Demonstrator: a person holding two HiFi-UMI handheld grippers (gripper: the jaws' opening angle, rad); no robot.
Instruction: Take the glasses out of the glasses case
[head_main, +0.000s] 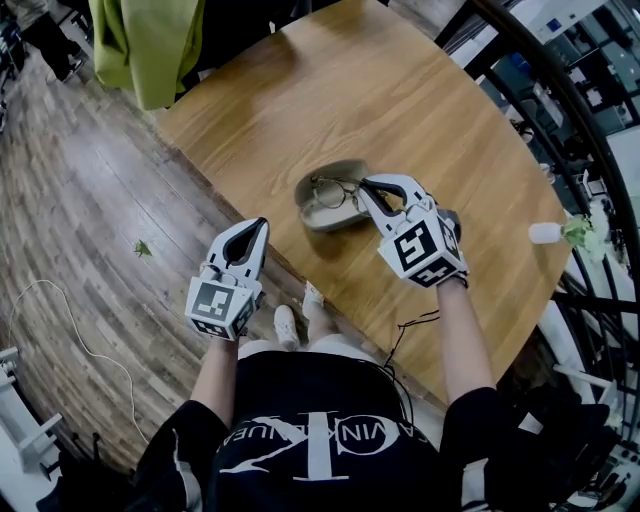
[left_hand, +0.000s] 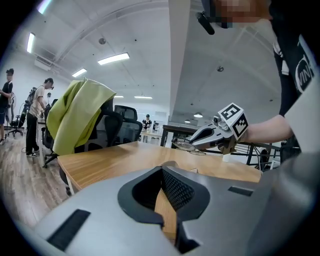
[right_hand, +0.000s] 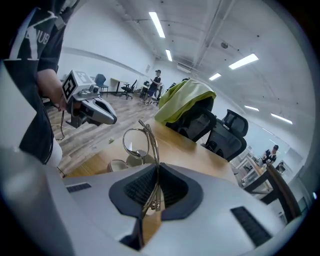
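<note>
Gripping a thin metal arm, the right gripper's (head_main: 368, 190) jaws are closed on the glasses (head_main: 333, 190), which are held just above the open glasses case (head_main: 322, 222) on the table (head_main: 330, 90); the left gripper (head_main: 257, 228) is held off the table's edge, jaws together on nothing.

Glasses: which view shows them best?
Right gripper view: the glasses sit close up, pinched in the right claw, one lens clear. Head view shows them small over the case. Left gripper view shows them tiny and distant.
</note>
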